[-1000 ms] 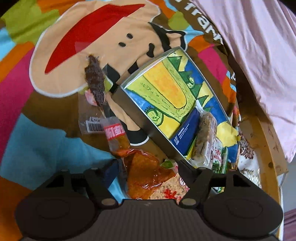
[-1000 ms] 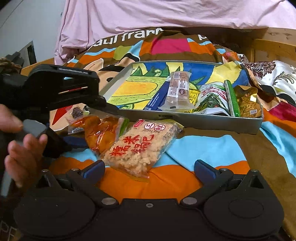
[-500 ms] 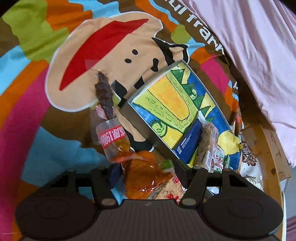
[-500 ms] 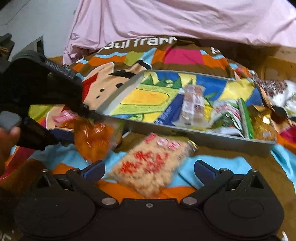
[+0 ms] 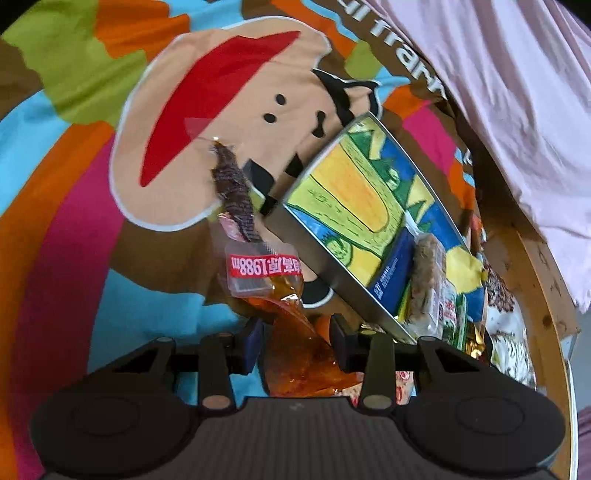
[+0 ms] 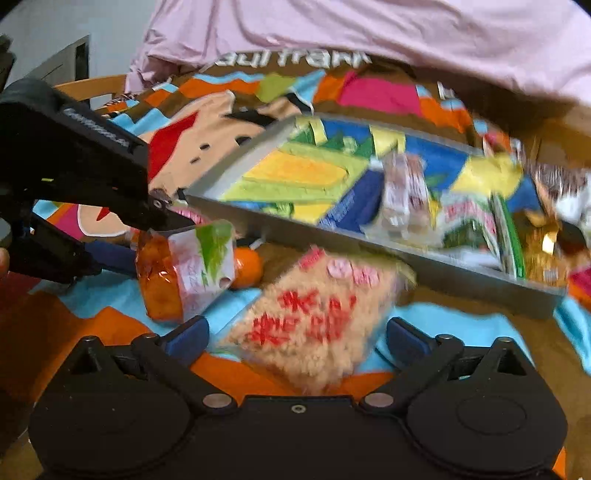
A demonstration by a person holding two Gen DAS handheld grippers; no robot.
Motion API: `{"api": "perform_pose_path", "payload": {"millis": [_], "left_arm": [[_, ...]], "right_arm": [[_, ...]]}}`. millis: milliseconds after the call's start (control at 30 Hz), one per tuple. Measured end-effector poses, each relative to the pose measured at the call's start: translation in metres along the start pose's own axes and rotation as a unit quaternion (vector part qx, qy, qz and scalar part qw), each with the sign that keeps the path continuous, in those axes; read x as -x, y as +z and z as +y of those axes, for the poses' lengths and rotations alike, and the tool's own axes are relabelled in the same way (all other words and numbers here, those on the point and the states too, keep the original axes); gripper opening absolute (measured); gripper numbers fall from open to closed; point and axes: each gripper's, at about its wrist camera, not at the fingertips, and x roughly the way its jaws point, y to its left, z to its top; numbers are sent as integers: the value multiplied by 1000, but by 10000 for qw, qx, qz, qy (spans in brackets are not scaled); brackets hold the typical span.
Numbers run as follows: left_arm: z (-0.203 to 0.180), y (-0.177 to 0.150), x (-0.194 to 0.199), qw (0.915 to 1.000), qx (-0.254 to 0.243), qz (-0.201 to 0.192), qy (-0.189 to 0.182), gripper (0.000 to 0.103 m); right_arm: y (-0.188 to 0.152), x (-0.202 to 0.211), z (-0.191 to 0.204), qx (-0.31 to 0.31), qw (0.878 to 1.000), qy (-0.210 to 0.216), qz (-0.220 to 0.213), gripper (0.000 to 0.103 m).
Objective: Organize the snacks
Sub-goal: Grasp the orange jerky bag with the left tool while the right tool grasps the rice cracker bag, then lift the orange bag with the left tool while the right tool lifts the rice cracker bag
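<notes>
- Snacks, catalogued against 1 landmark, the tin tray [image 5: 325,266] with the painted cactus floor, lying on the cartoon-print blanket [image 5: 74,206].
- Orange snack pouch [image 5: 295,350]: clear wrapper, red label band, just outside the tray's near corner. It sits between the pads of my left gripper [image 5: 295,338]; my jaws there are closing on it, and a sliver of gap shows at each pad, so I cannot claim a firm pinch. In the right wrist view the same pouch [image 6: 184,273] hangs at my left fingertips, beside the tray's near wall.
- Dark dried-meat strip [image 5: 232,192]: in its own clear wrapper, on the blanket just outside the tray's left corner, beyond the orange pouch.
- Rice-cracker bag [image 6: 314,317]: pale puffed grains, red characters, on the blanket in front of the tray's long wall. It lies between the fingers of my right gripper [image 6: 295,332]; my jaws there stand wide and are just beginning to close, pads clear of the bag.
- Inside the tray, toward its far end: 1 navy packet [image 5: 391,269], 1 clear-wrapped grain bar [image 5: 424,273], green-and-white packets [image 6: 476,221], 1 gold-foil item [image 6: 543,251]. Blur hides their print.
- Pink cloth [image 6: 369,29]: bunched beyond the tray.
</notes>
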Motion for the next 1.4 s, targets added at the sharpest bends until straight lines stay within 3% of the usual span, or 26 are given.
{"api": "perform_pose_path", "payload": {"millis": [133, 300, 433, 633, 1000, 1400], "left_arm": [[-7, -2, -3, 9997, -157, 199, -43, 43], [-22, -10, -8, 9974, -471, 546, -46, 45], [-35, -13, -14, 9955, -776, 545, 69, 47], [-41, -20, -25, 9944, -911, 488, 212, 55], [-29, -29, -19, 9976, -542, 420, 17, 58], [-29, -59, 29, 9995, -199, 127, 185, 53]], "right_arm": [[1, 10, -22, -307, 9987, 327, 256, 85], [-1, 37, -41, -342, 9986, 117, 392, 82], [-3, 39, -47, -413, 9986, -60, 316, 95], [-9, 19, -38, -242, 9993, -261, 101, 99], [-13, 20, -34, -180, 9991, -375, 18, 86], [-22, 75, -25, 184, 9989, -336, -281, 80]]}}
